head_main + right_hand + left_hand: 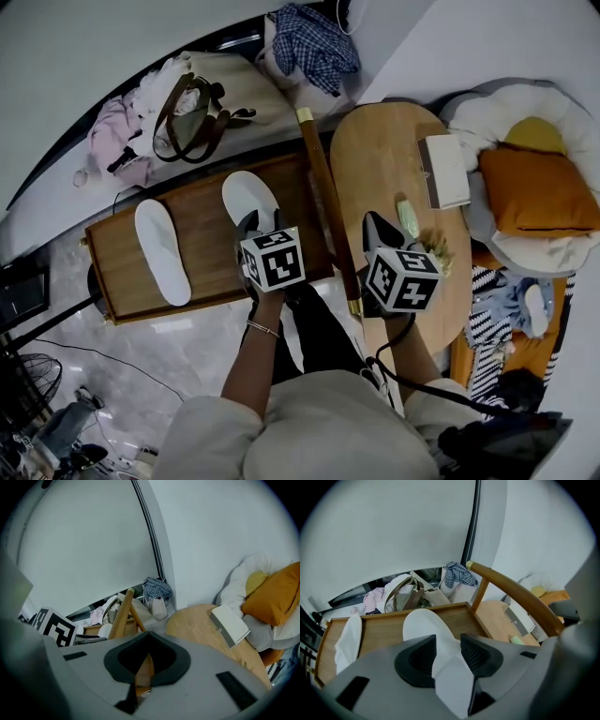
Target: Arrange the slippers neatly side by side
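Reaching over the near edge of the rectangular wooden desk [202, 239], the left tool [249, 225] points steeply down at the right part of the desk. Its jaws stand apart. The heel end of a white slipper [246, 194] lies between them, and the pads run close along its sides without squeezing it. This slipper rests on the desk top with its toe towards the far rim.

The right tool [377, 228] is off the desk to the right, past the wooden rail [325, 202] that runs along the desk's right end. Its jaws are together and nothing is between them. It hangs above an oval wooden desk [375, 159] that stands just beside the rectangular desk.

The second white slipper [161, 251] lies flat on the left part of the rectangular desk, well apart from the first one, with bare wood between them. The two do not lie parallel.

To the right of the rectangular desk, on the oval one, there are a small green thing [408, 217] and a white book-like box [443, 171]. An orange cushion [539, 192] lies further right.

Beyond the far rim of the rectangular desk there is a bag with brown straps [192, 117], with a pink cloth [112, 131] to its left. A checked shirt [314, 39] is heaped further back on the right.
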`<state>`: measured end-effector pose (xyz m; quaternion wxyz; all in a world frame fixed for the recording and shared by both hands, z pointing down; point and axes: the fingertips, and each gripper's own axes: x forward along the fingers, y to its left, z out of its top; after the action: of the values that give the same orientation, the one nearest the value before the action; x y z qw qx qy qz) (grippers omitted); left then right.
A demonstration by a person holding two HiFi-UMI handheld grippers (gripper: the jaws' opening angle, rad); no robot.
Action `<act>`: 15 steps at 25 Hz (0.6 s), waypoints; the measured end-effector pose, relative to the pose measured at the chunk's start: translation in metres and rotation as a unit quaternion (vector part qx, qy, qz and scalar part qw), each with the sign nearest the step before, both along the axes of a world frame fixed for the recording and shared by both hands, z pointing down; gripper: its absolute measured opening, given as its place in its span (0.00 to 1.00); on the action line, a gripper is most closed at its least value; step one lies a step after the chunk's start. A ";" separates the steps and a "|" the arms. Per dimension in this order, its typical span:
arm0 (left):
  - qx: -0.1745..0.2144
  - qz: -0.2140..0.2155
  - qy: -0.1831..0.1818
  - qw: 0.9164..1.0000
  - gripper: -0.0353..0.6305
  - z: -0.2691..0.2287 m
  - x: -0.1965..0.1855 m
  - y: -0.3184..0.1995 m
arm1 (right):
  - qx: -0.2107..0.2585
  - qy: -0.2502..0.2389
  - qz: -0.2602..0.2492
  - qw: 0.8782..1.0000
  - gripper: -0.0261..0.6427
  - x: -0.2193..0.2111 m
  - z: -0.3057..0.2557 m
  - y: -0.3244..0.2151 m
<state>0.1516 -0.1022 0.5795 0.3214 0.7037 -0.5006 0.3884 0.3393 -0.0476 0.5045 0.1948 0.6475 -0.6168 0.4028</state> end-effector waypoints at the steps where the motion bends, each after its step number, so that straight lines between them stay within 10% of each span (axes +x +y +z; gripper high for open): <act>1: 0.000 -0.003 -0.002 1.000 0.32 0.001 0.000 0.000 | -0.001 -0.001 0.000 1.000 0.09 0.000 0.001 0.000; 15: -0.002 -0.028 0.014 1.000 0.38 0.005 0.003 0.007 | -0.009 -0.010 0.000 1.000 0.09 -0.002 0.010 0.007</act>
<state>0.1550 -0.0950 0.5840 0.3406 0.6944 -0.5146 0.3702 0.3375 -0.0411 0.5145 0.1945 0.6416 -0.6149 0.4152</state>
